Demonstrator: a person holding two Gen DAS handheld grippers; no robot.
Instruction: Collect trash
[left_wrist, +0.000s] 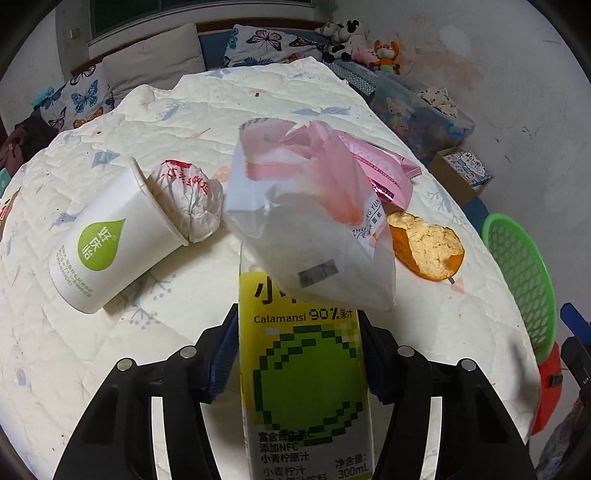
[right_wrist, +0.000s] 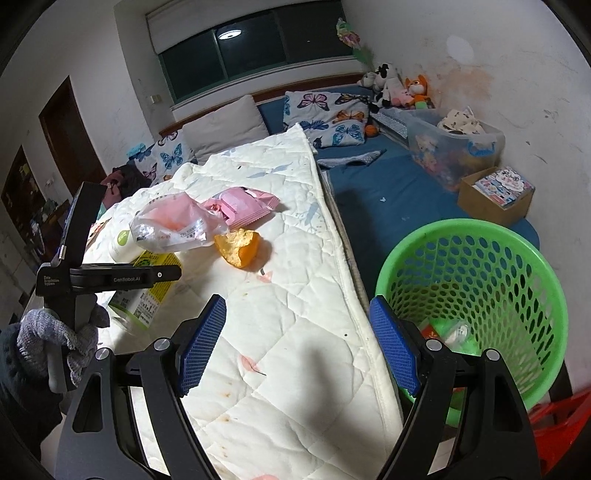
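**Carton between the left pads, basket waiting off the quilt's edge**

Along the right side, a hemmed edge of the white quilt, then a strip of blue bedding. Open quilt in the near half, bare except for stains and print. Just past that edge, beside the right gripper, the green basket, standing upright and apart from the trash pile.

Left gripper: blue pads closed against both sides of the yellow-green juice carton, gripping it near the quilt's front. Right gripper: pads spread wide, nothing between them, poised over the quilt's edge with one finger in front of the basket.

Counted on the quilt: one juice carton; one white paper cup, lying on its side with the mouth toward one crumpled paper wrapper, touching it; one clear plastic bag with pink showing inside, overlapping the carton's top; one pink snack packet behind the bag; one piece of orange peel just right of the bag. Six items in all, clustered mid-quilt.

Containers: in the basket, some trash at the bottom, a red-and-white scrap and something pale, hard to identify. Against the wall, one clear plastic bin holding toys and cloth, and one cardboard box holding printed packets.
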